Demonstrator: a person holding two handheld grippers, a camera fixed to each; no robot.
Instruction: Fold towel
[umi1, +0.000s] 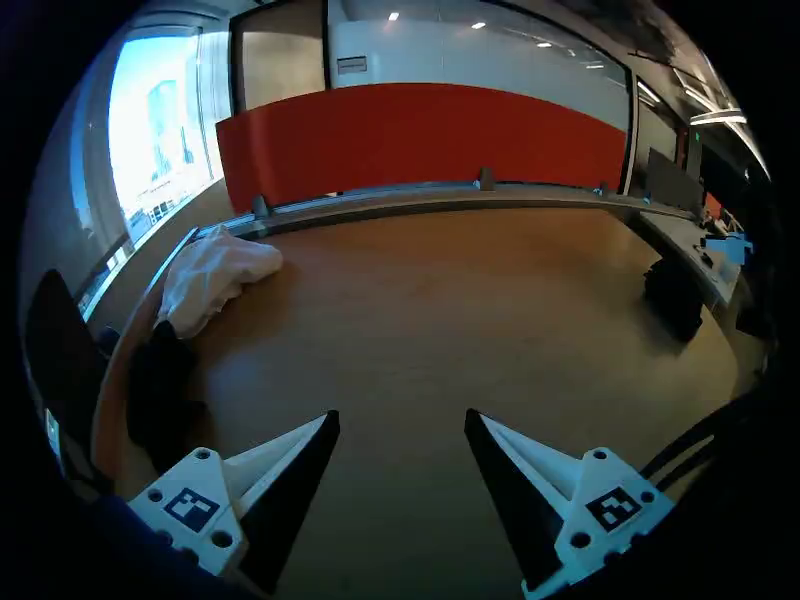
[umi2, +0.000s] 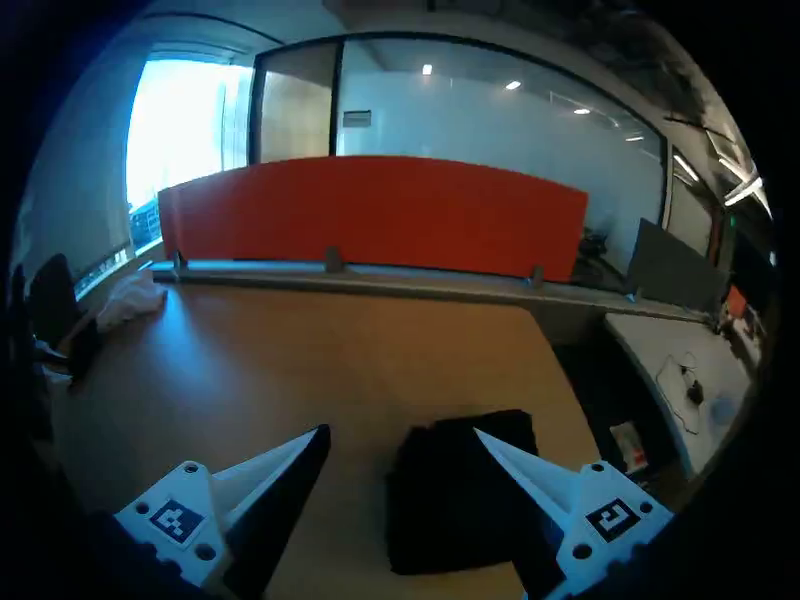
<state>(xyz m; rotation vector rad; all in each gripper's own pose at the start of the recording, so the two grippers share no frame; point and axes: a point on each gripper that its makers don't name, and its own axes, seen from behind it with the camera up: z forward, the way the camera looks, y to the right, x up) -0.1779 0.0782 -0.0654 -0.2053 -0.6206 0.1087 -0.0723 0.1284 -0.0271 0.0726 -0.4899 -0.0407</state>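
In the left gripper view a crumpled white towel (umi1: 215, 275) lies at the far left of the wooden table (umi1: 450, 320), and a dark cloth (umi1: 160, 395) is heaped at the left edge in front of it. My left gripper (umi1: 400, 418) hovers open over bare wood, well short of both. A folded black towel (umi2: 455, 490) lies flat just below and ahead of my right gripper (umi2: 400, 432), which is open and holds nothing. That black towel (umi1: 675, 295) also appears at the table's right edge in the left gripper view. The white towel (umi2: 130, 295) is small at the far left.
A red divider panel (umi1: 420, 135) on a grey rail closes off the back of the table. To the right stands another desk (umi2: 690, 380) with cables and small items. A dark chair (umi1: 55, 340) sits off the table's left end, under a bright window.
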